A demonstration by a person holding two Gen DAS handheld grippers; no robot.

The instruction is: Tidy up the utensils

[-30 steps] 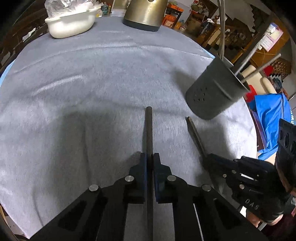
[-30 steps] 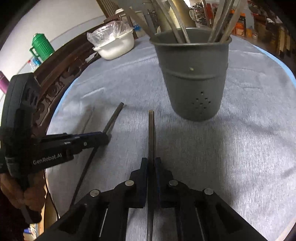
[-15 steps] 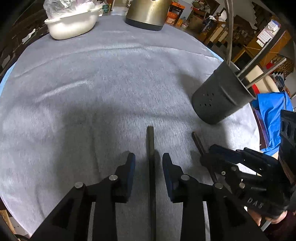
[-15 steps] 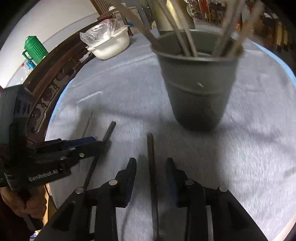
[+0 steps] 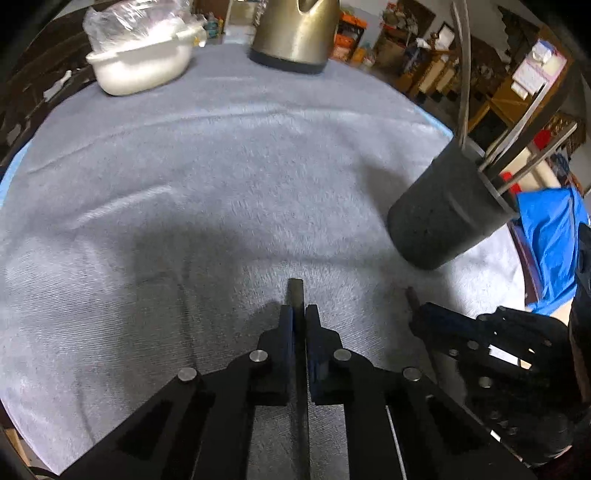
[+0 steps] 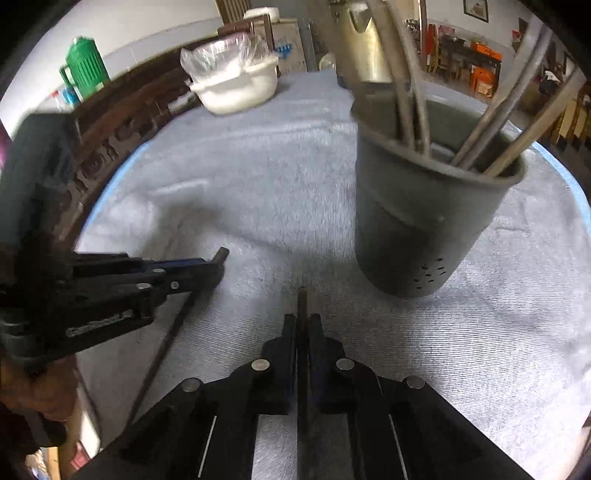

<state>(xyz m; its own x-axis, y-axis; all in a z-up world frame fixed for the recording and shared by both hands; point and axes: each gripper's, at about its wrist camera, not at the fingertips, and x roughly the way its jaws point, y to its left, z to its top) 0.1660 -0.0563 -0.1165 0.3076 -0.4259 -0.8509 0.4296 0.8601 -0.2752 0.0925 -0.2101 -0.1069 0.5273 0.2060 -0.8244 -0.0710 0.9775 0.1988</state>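
Observation:
My left gripper [image 5: 299, 312] is shut on a dark utensil handle [image 5: 296, 291], whose tip sticks out just past the fingertips above the cloth. My right gripper [image 6: 303, 319] is shut on another dark utensil handle [image 6: 302, 299]. The grey utensil holder [image 6: 424, 221] stands ahead and to the right of it, with several metal utensils [image 6: 495, 129] standing inside. In the left wrist view the holder [image 5: 443, 218] is at the right and my right gripper [image 5: 436, 317] is at the lower right. In the right wrist view my left gripper [image 6: 218, 264] comes in from the left.
A grey cloth [image 5: 221, 166] covers the round table. A white bowl with a plastic bag [image 5: 140, 62] and a metal kettle [image 5: 295, 33] stand at the far edge. A carved wooden chair back [image 6: 122, 122] stands at the left. A blue bag [image 5: 550, 236] lies beyond the table's right edge.
Both grippers opened half a second ago, slid forward along their utensils, and have shut again nearer the handle tips. Less handle now sticks out past each gripper.

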